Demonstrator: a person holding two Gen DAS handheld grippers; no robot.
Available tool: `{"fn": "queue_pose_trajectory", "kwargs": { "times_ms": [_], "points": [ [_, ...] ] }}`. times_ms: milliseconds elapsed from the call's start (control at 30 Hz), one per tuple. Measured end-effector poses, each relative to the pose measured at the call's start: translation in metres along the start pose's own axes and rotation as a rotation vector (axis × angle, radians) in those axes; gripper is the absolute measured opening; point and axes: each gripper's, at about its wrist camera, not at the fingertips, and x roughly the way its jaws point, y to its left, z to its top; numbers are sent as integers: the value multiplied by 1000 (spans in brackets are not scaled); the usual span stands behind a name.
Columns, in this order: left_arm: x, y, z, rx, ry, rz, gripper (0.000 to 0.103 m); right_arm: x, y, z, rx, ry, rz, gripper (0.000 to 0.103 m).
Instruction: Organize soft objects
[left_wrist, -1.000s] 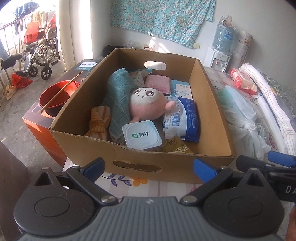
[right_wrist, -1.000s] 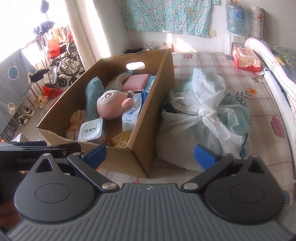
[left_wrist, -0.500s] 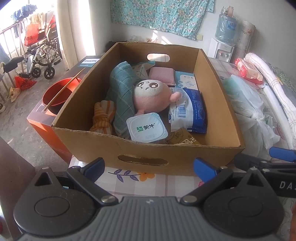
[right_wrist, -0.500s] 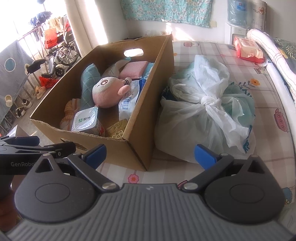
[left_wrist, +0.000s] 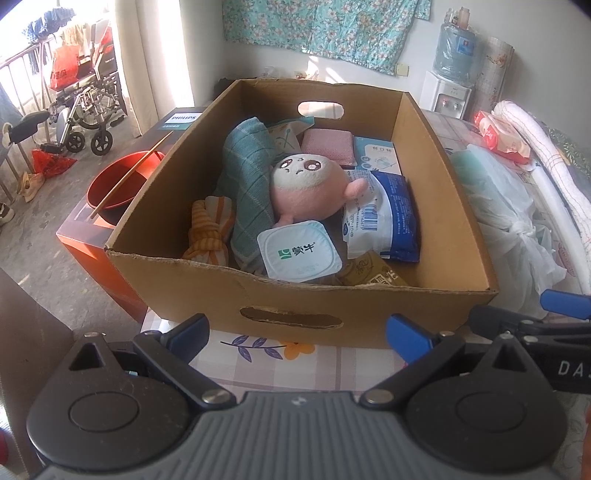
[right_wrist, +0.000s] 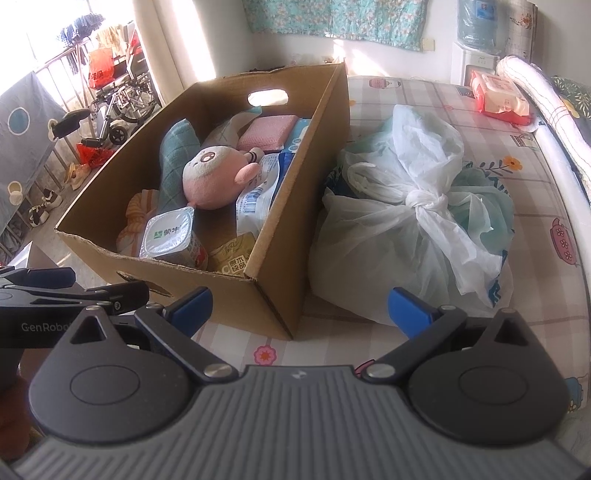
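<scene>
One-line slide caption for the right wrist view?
Open right gripper faces a cardboard box holding a pink plush toy, beside a knotted plastic bag on the bed.

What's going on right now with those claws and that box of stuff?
Both claws open, empty, short of the cardboard box. Pink plush toy untouched inside. Tied plastic bag beside the box.

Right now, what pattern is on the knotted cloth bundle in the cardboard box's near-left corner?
Orange and cream stripes on the knotted cloth bundle, clearest in the left wrist view.
</scene>
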Motion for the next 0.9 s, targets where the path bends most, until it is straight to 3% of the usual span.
{"fn": "queue_pose_trajectory", "kwargs": {
  "times_ms": [900],
  "points": [
    [0,1,0,-1,4,3,102,4,-2,0,4,11,5,102]
  ]
}}
